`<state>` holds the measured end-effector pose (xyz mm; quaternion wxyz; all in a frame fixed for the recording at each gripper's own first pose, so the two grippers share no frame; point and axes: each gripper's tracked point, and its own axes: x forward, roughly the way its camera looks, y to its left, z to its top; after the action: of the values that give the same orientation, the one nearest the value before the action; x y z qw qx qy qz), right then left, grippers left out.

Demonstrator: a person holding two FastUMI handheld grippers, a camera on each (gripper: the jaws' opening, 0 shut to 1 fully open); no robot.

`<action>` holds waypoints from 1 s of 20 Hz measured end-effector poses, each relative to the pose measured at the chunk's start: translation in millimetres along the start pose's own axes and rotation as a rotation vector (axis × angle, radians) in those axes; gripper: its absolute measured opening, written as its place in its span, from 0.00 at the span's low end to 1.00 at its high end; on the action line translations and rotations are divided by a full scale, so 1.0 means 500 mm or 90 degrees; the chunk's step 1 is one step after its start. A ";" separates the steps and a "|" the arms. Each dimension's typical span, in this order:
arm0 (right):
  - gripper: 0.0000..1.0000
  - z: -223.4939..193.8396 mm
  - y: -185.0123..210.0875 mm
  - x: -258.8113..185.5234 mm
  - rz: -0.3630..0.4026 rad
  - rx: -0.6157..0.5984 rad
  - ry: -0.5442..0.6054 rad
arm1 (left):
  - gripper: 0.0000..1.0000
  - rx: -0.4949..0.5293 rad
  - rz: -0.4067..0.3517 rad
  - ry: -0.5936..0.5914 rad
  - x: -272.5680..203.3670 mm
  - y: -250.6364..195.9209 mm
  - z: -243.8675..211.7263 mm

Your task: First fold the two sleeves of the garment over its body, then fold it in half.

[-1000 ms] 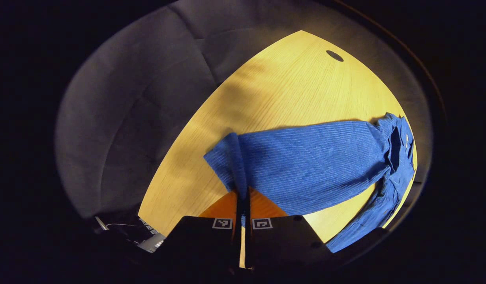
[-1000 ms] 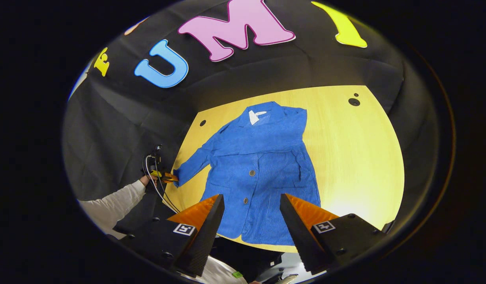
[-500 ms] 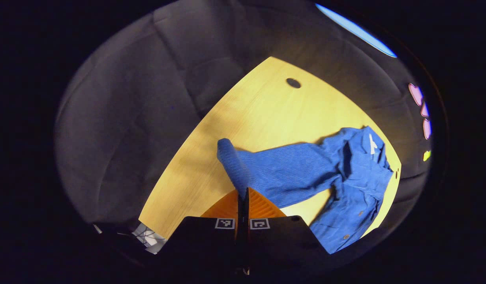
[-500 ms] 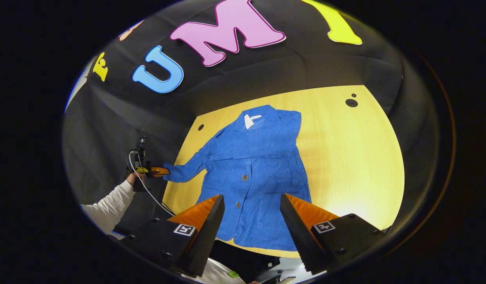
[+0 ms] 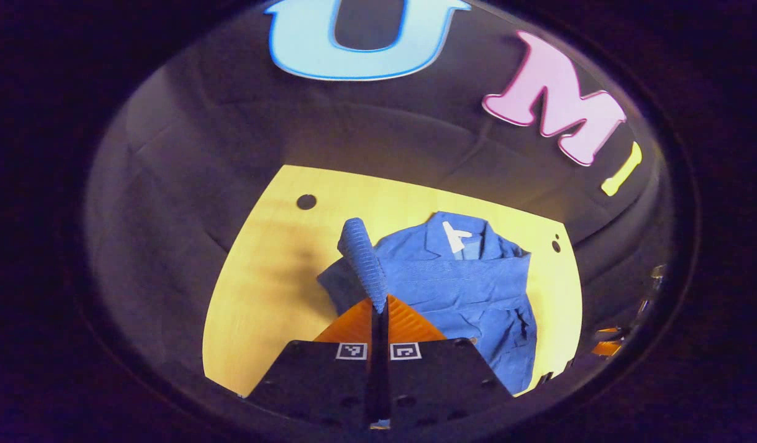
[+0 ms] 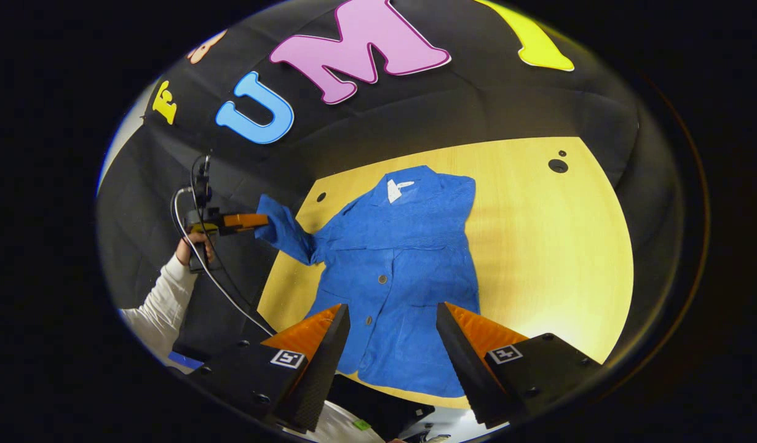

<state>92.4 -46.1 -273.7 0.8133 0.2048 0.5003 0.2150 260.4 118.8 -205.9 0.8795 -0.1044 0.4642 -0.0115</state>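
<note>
jacket: blue corduroy jacket (image 6: 403, 271), lying front-up on the yellow bench (image 6: 550, 246), collar toward the far edge by the booth wall, hem right at the near edge. A white tag shows inside the collar and there are buttons down the front.

right-hand sleeve side: already lying across the chest, a blue band under the collar, as far as I can make out.

other sleeve: this sleeve (image 6: 286, 231) is pulled up off the bench past the left edge, cuff in the air, the rest slanting down to the shoulder.

left tongs: left tongs (image 5: 379, 307) pinched tight on the cuff; in the left gripper view the sleeve (image 5: 363, 261) sticks straight up out of the closed fingers. The right gripper view shows them out to the side (image 6: 255, 219), with a hand (image 6: 190, 246) and a white sleeve behind.

right tongs: right tongs (image 6: 390, 335) spread wide, holding nothing, hanging above the hem at the near edge.

bench: bare yellow wood on the right half, a couple of round holes near the far corners.
</note>
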 end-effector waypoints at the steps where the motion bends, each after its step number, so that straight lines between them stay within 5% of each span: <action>1: 0.92 -0.003 -0.014 -0.007 -0.006 -0.007 0.000 | 0.00 0.020 -0.015 0.000 0.009 -0.055 0.015; 7: 0.91 -0.036 -0.079 -0.043 -0.023 0.005 -0.007 | 0.00 0.117 -0.052 0.038 0.127 -0.318 0.038; 12: 0.91 -0.076 -0.137 -0.041 -0.068 0.058 -0.058 | 0.00 0.120 -0.073 0.088 0.248 -0.485 0.012; 16: 0.92 -0.165 -0.126 -0.029 -0.048 0.122 -0.040 | 0.00 0.168 -0.024 0.139 0.347 -0.549 -0.020; 20: 0.92 -0.223 -0.185 -0.055 -0.082 0.139 -0.024 | 0.00 0.137 0.007 0.211 0.417 -0.571 -0.073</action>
<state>-6.0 -124.3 -350.9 0.8079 0.2633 0.5172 0.1026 371.1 -191.4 -340.1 0.7971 -0.0041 0.5994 -0.0730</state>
